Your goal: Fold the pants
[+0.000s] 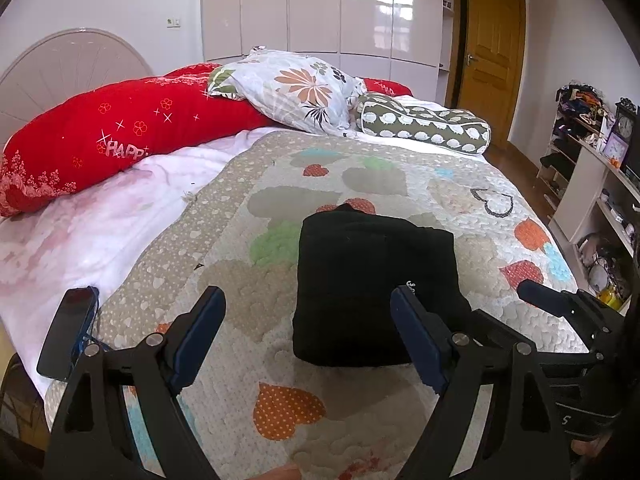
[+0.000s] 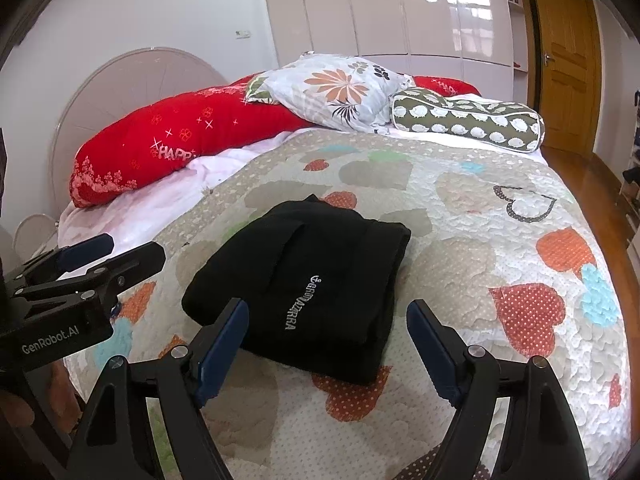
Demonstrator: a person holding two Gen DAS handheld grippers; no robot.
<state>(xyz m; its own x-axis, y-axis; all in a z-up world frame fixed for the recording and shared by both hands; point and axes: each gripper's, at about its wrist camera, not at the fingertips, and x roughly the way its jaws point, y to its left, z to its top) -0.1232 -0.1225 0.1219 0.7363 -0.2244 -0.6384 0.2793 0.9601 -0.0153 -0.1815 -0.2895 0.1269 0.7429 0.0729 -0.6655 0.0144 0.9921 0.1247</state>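
Pants: black, folded into a compact rectangular stack, lying flat on the heart-print quilt near the foot end of the bed. Silver lettering visible on the top layer in the right wrist view. Layered fold edges show on the stack's right side.

Left tool: released, jaws spread wide, nothing between them. It hangs above the quilt at the near-left edge of the pants; in the left wrist view its right finger overlaps the stack's near-right corner, contact cannot be told.

Right tool: released, jaws wide apart, holding nothing. Near edge of the pants sits between its fingers in the right wrist view; touching or not, cannot tell.

Each tool shows in the other's camera: right one at the right edge of the left view, left one at the left edge of the right view.

Rest of bed: red pillow, floral pillow leaning on it, olive bolster beside that. Dark phone on the white sheet at the bed's left edge. Wardrobe and wooden door behind.
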